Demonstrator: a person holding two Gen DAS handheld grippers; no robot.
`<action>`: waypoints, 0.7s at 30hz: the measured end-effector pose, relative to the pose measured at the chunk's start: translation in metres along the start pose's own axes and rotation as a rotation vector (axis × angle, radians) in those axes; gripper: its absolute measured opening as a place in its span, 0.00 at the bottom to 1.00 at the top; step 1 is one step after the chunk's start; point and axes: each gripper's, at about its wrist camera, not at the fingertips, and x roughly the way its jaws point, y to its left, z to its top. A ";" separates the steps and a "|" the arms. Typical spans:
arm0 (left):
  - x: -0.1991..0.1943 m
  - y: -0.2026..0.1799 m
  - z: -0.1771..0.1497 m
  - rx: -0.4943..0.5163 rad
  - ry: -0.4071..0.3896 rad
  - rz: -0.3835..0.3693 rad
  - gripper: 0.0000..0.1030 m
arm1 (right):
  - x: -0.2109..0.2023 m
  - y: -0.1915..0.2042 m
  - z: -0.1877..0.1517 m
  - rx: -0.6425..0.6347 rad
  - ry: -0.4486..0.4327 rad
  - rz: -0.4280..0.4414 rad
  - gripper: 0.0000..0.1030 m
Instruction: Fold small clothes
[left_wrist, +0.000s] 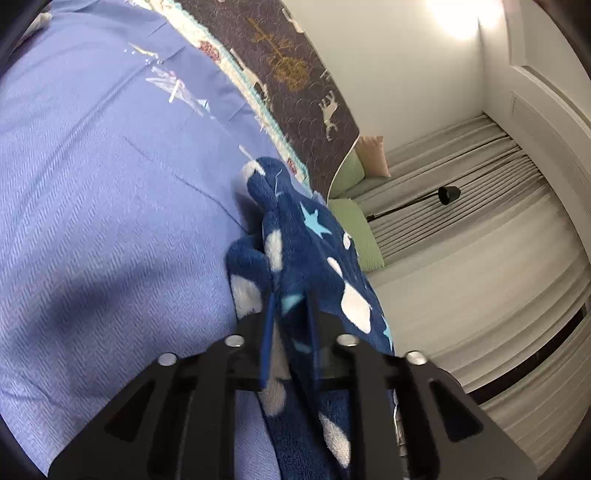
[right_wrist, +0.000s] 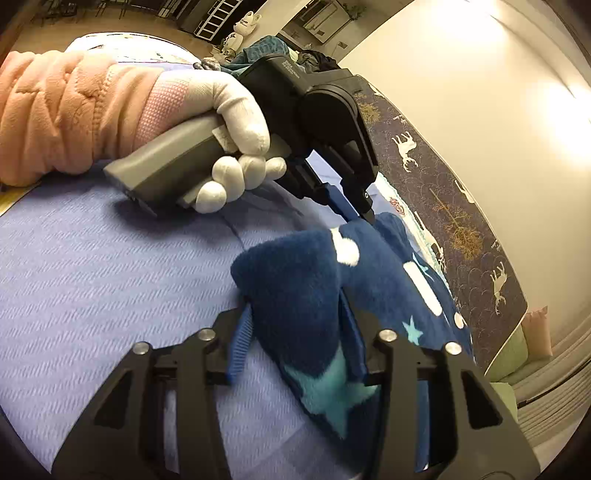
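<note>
A small navy fleece garment (left_wrist: 306, 251) with white dots and light blue stars lies bunched on the blue bedspread (left_wrist: 92, 221). My left gripper (left_wrist: 290, 314) is shut on a fold of it, fabric pinched between the blue pads. In the right wrist view my right gripper (right_wrist: 295, 314) is shut on another thick fold of the same garment (right_wrist: 295, 288). The left gripper (right_wrist: 354, 210) shows there too, held by a white-gloved hand (right_wrist: 236, 122), its tips in the garment's far end.
The bedspread (right_wrist: 92, 277) covers the bed. A dark mat with deer and tree prints (left_wrist: 295, 74) leans along the bed's far edge by the white wall. Green cushions (left_wrist: 354, 229), grey curtains (left_wrist: 461, 155) and a black lamp (left_wrist: 448, 194) lie beyond.
</note>
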 end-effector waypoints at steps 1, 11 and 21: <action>-0.002 -0.001 -0.004 -0.001 0.011 0.016 0.42 | -0.003 0.000 -0.002 0.003 -0.002 0.002 0.53; 0.025 -0.022 -0.008 0.148 0.107 0.129 0.68 | -0.016 -0.007 -0.032 0.051 0.076 -0.051 0.67; 0.051 -0.023 0.002 0.185 0.081 0.161 0.59 | -0.006 -0.007 -0.029 0.119 0.082 -0.061 0.71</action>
